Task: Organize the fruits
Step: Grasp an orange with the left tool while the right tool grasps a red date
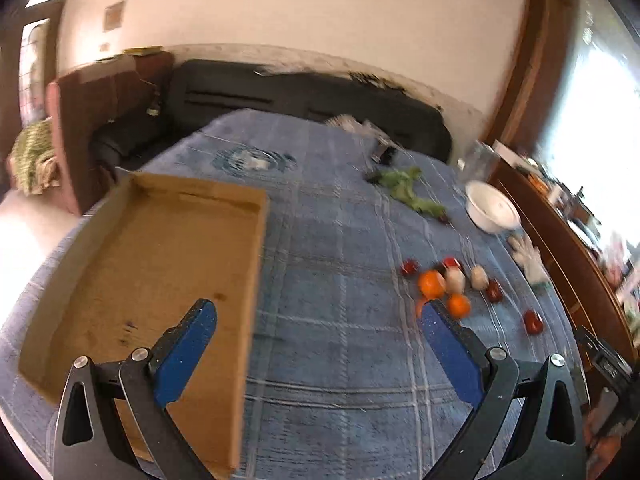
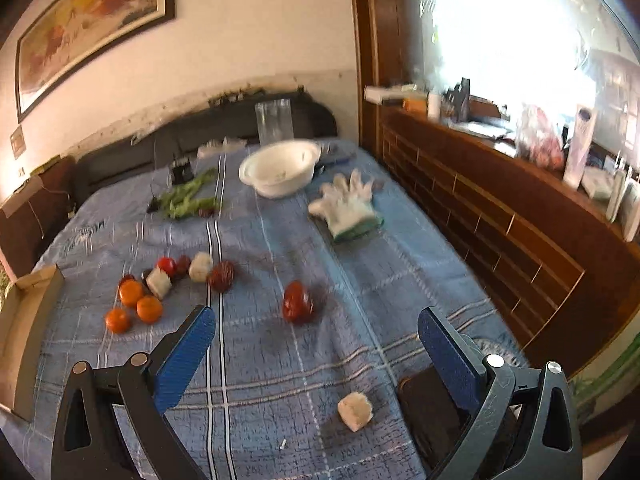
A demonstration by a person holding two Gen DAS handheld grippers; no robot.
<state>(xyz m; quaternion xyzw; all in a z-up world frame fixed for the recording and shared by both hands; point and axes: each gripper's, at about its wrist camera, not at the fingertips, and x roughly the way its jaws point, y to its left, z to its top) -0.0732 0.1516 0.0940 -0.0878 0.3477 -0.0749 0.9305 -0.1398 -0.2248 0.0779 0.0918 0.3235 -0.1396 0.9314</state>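
Fruits lie on a blue checked cloth (image 1: 328,320). In the right wrist view three oranges (image 2: 132,294) sit at the left, with small red fruits (image 2: 167,265), two white pieces (image 2: 200,266) and a dark red fruit (image 2: 221,276) behind them. A larger red fruit (image 2: 297,307) lies alone ahead of my open, empty right gripper (image 2: 316,330). Another white piece (image 2: 355,411) lies near it. In the left wrist view my left gripper (image 1: 318,322) is open and empty, beside a shallow cardboard tray (image 1: 132,280). The oranges (image 1: 431,283) lie by its right fingertip.
A white bowl (image 2: 280,174), a white glove (image 2: 348,206) and green vegetables (image 2: 188,200) lie at the far side of the cloth. A dark phone-like object (image 2: 428,412) lies under my right finger. A wooden sideboard (image 2: 500,216) runs along the right.
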